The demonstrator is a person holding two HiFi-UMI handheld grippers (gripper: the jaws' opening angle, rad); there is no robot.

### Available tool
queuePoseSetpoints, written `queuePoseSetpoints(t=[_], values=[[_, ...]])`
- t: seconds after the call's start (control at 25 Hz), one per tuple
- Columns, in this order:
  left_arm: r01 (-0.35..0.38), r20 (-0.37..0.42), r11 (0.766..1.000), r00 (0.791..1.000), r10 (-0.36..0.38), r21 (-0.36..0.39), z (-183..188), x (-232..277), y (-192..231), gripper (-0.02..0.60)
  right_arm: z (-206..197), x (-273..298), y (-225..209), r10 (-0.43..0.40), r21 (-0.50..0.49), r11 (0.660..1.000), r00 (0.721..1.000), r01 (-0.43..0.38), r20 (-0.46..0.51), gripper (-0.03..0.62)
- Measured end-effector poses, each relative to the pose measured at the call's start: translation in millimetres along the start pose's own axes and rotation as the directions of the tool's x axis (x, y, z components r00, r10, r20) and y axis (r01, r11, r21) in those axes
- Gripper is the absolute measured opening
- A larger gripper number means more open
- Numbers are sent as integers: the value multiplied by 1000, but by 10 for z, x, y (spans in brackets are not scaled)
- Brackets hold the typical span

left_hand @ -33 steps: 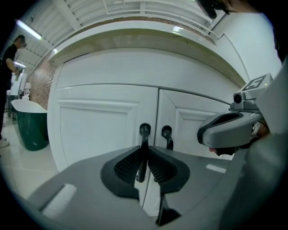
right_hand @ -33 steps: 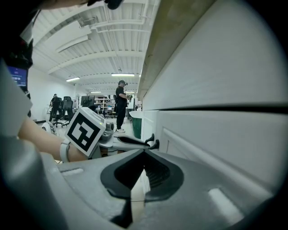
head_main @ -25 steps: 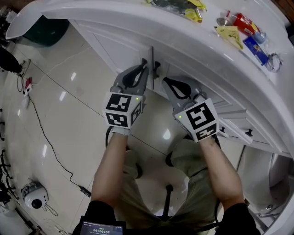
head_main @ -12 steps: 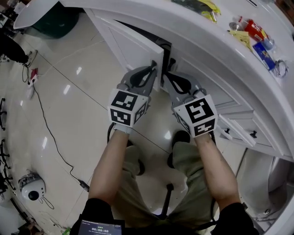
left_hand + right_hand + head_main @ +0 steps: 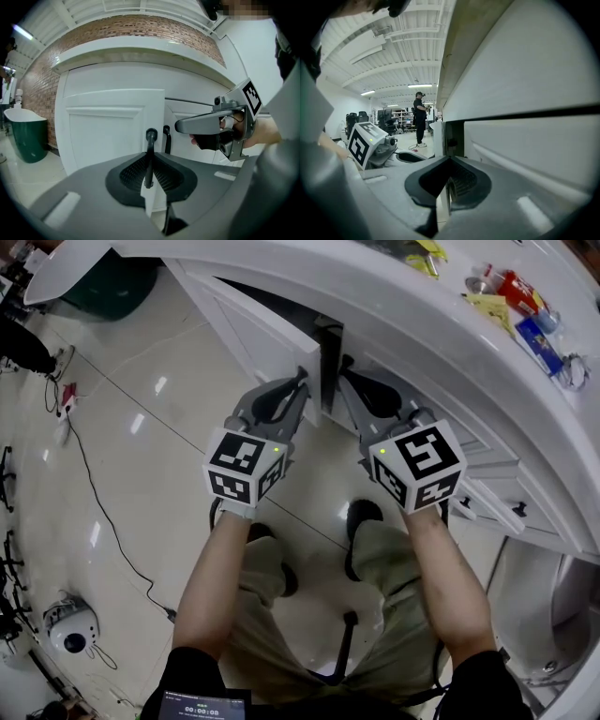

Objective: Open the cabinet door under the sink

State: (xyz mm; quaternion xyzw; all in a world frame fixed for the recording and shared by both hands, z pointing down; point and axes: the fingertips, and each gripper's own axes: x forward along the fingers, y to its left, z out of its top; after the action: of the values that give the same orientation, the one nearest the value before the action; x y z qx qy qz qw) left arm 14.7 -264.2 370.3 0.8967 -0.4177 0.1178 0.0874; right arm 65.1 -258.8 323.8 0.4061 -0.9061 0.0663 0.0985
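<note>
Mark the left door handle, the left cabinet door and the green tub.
left door handle (image 5: 151, 135), left gripper view, on its black knob end above the jaws.
left cabinet door (image 5: 248, 334), head view, on its recessed panel.
green tub (image 5: 26, 140), left gripper view, on its side wall.

Head view: bright, even overhead light; glare spots on glossy floor (image 5: 141, 418); counter (image 5: 422, 324) near blown-out, dark shadow strip beneath. Slight barrel curve at edges.
Both gripper views: heavy fisheye, black vignette corners, jaws close-up soft & blurred.
Left gripper view: door (image 5: 108, 136) flat-lit, black handle (image 5: 150, 138) crisp vs white.
Right gripper view: strip lights (image 5: 419, 86) bright in bkgd; door up close pale, out of focus.
</note>
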Motion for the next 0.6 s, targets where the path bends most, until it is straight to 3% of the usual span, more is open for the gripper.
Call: queuePoseSetpoints(t=[0.4, 0.48, 0.6], values=[[14, -14, 1000, 1000, -14, 13, -53, -149, 24, 60, 119, 90, 291, 67, -64, 996, 998, -66, 9, -9], [18, -16, 1000, 1000, -17, 17, -67, -185, 32, 58, 137, 115, 346, 86, -53, 995, 996, -86, 9, 46], [24, -19, 1000, 1000, -24, 18, -87, -257, 50, 58, 157, 156, 419, 100, -44, 994, 995, -100, 6, 52]])
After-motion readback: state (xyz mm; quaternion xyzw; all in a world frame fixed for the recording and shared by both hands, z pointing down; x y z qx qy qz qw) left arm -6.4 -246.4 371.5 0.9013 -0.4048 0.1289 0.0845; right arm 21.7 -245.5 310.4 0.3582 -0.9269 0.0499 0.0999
